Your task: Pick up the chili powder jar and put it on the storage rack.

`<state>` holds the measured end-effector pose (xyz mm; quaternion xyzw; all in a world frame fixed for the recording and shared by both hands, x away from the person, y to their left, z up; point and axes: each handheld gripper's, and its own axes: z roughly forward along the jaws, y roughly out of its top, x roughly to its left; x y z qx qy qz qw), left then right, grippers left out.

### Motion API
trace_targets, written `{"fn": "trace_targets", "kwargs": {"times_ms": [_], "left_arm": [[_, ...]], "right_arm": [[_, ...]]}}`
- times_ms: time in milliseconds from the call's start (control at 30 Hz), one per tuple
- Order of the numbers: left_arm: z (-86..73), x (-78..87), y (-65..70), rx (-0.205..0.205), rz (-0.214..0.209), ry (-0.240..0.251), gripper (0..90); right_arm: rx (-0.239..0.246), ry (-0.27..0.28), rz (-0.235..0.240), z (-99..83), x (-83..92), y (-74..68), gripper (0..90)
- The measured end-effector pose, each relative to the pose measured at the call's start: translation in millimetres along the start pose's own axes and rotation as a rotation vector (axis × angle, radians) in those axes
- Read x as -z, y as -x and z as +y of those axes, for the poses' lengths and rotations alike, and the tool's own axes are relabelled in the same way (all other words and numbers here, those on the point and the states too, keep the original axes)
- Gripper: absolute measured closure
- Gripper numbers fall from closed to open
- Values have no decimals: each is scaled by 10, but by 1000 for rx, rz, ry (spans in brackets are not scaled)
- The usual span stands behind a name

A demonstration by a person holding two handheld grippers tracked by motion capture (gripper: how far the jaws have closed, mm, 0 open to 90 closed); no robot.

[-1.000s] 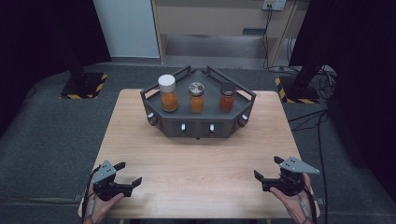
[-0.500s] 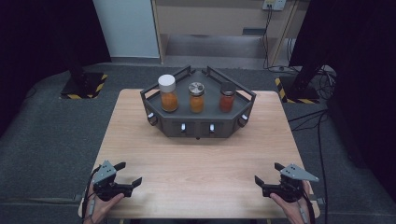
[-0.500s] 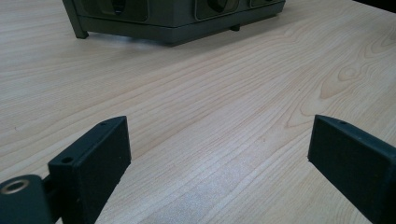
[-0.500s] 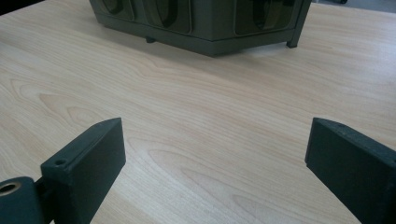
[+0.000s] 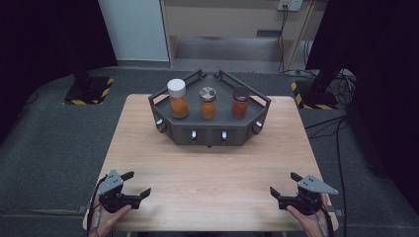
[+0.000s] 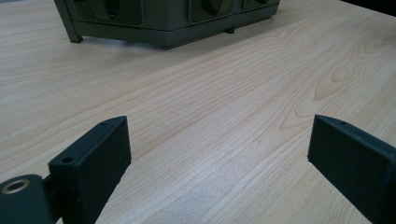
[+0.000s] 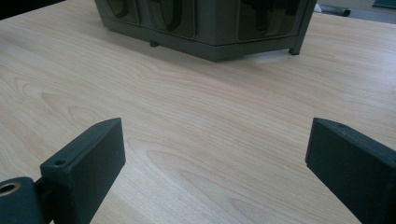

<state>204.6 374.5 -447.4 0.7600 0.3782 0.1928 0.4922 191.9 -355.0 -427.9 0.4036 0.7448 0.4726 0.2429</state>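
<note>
Grey rack point(image 5: 210, 133) beyond both grippers

Ahead of the left gripper point(image 5: 136, 184) and the right gripper point(image 5: 285, 184), both with jaws wide apart and nothing between them, the light wooden table point(image 5: 207, 168) lies bare, so a hand can pass freely there. Further ahead, well apart from both grippers, the dark grey angular metal rack point(image 5: 210, 129) blocks the way. On it stand three glass jars of orange and red powder point(image 5: 208, 102), close together in one row.
</note>
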Motion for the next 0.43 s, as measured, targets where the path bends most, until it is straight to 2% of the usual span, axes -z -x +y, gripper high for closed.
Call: {"fn": "trace_targets", "kwargs": {"times_ms": [133, 300, 433], "left_arm": [[-1, 0, 0, -1, -1, 3, 50], [-2, -1, -4, -1, -2, 3, 51], [0, -2, -3, 0, 0, 2, 51]], "right_arm": [[8, -8, 4, 4, -11, -7, 50], [-14, -12, -1, 2, -4, 10, 43], [-8, -21, -5, 17, -7, -1, 31]]}}
